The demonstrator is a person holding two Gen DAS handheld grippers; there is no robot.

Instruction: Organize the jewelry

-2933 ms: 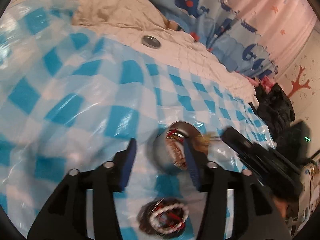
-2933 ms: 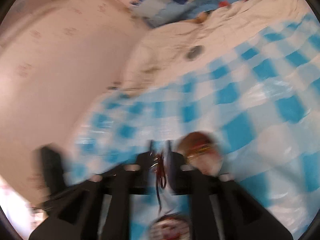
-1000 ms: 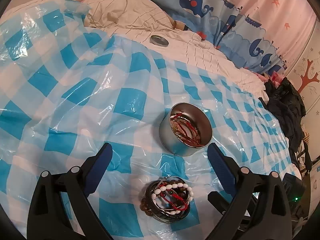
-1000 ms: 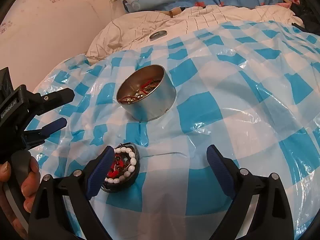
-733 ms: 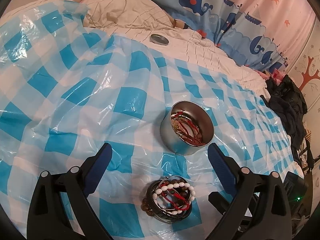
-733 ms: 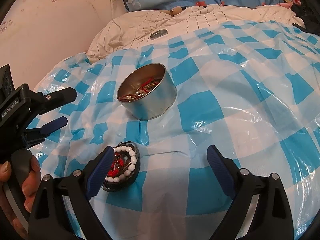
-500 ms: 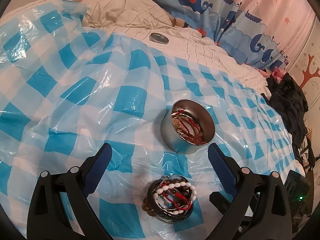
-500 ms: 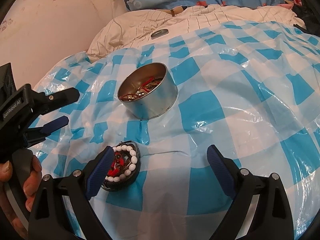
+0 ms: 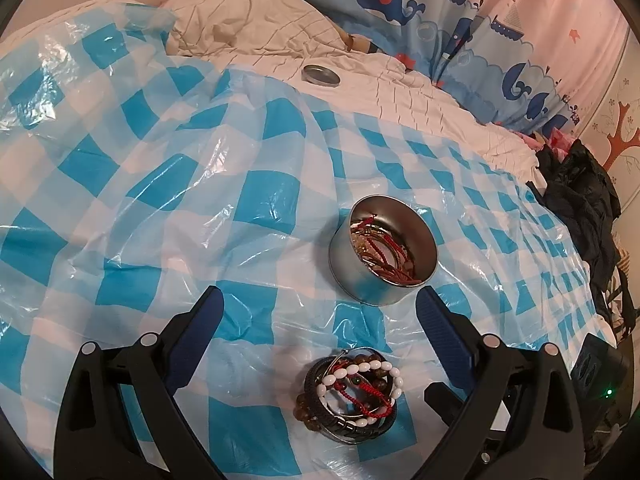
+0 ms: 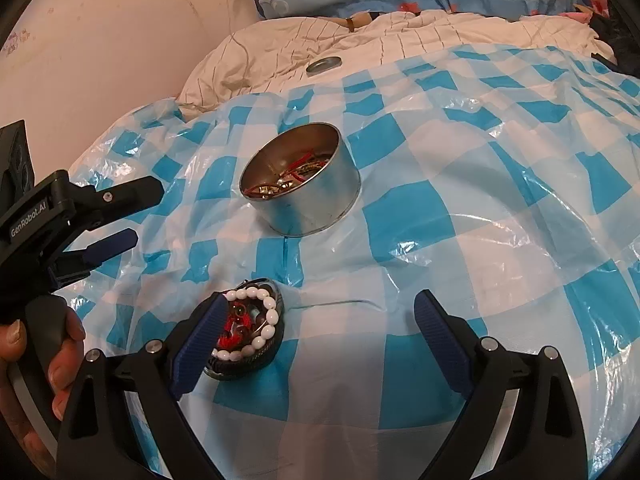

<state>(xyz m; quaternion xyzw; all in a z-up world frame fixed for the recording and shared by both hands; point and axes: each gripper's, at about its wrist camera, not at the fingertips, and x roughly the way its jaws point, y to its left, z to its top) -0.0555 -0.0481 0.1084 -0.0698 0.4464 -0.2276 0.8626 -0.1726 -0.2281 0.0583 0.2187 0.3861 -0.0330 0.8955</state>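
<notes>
A round metal tin (image 9: 382,250) (image 10: 301,182) stands on the blue-and-white checked plastic sheet (image 9: 160,184) and holds red cords and gold chains. Nearer to me lies a pile of bracelets (image 9: 350,394) (image 10: 244,330): white beads, brown beads, red cord, dark bands. My left gripper (image 9: 318,314) hangs open above the sheet, the pile just below its gap and the tin beyond its right finger. My right gripper (image 10: 318,320) is open too, its left fingertip (image 10: 204,326) beside the pile. Both grippers hold nothing. The left gripper (image 10: 116,216) also shows at the right wrist view's left edge.
The tin's lid (image 9: 321,75) (image 10: 324,65) rests on the cream quilt (image 9: 256,36) behind the sheet. Whale-print bedding (image 9: 420,4) lies along the back. Dark clothes (image 9: 580,200) are heaped at the right. A hand (image 10: 40,356) grips the left gripper's handle. A pink wall (image 10: 100,40) rises at left.
About three seconds ago the right gripper was shut on a red cord over the tin; now both grippers are open and pulled back, and the cord lies in the tin.
</notes>
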